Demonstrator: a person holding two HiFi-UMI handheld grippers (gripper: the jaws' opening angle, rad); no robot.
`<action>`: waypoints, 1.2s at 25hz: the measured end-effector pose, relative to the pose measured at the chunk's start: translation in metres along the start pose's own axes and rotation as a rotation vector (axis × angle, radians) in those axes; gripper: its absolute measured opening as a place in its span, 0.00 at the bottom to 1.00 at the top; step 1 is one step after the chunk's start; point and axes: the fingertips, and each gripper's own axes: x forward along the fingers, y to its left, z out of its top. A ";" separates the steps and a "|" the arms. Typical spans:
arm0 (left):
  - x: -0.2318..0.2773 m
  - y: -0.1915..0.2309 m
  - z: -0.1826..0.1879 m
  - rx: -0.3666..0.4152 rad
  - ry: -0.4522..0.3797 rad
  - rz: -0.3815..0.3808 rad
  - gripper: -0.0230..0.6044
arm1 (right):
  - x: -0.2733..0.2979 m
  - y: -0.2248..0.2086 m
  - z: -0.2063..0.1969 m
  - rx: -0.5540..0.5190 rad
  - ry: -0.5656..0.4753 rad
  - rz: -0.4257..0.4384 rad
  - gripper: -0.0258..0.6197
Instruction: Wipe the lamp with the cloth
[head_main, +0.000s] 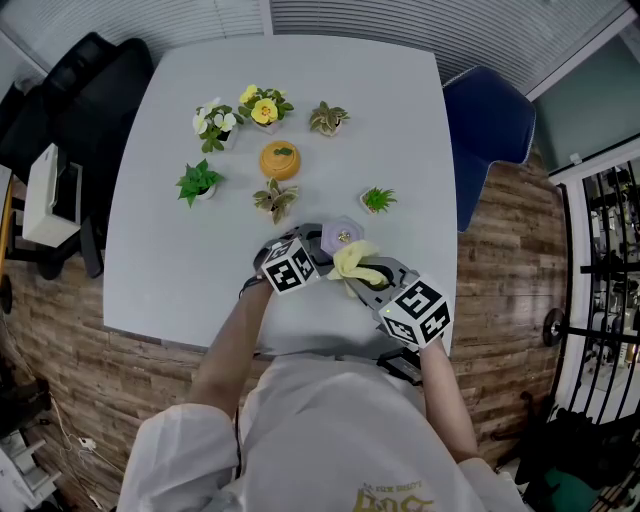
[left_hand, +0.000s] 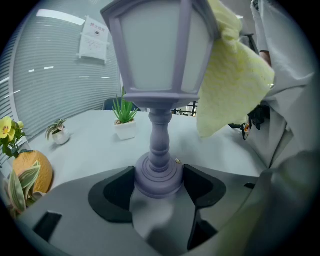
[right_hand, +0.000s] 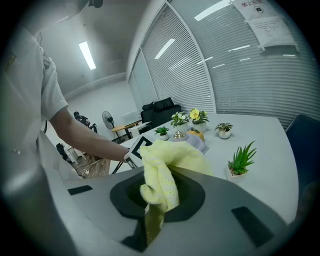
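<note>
A small lilac lantern-style lamp stands on the white table near its front edge. My left gripper is shut on the lamp's round base, one jaw on each side. The pale yellow cloth is pinched in my right gripper. It lies against the lamp's top right side, where the left gripper view shows the cloth draped over the lamp head. In the right gripper view, the cloth hides most of the lamp.
Several small potted plants and an orange pumpkin-like ornament stand on the far half of the table. One spiky green plant is just beyond the lamp. A blue chair is at the right, a black chair at the left.
</note>
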 end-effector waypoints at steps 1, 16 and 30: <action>0.000 0.000 0.000 0.000 0.001 0.000 0.52 | 0.001 -0.001 -0.002 -0.002 0.006 -0.001 0.09; 0.000 -0.001 0.000 -0.003 0.001 0.000 0.52 | 0.012 -0.012 -0.013 -0.015 0.025 -0.018 0.09; 0.001 0.000 0.001 -0.008 0.002 -0.004 0.52 | 0.020 -0.023 -0.017 0.022 0.025 0.013 0.09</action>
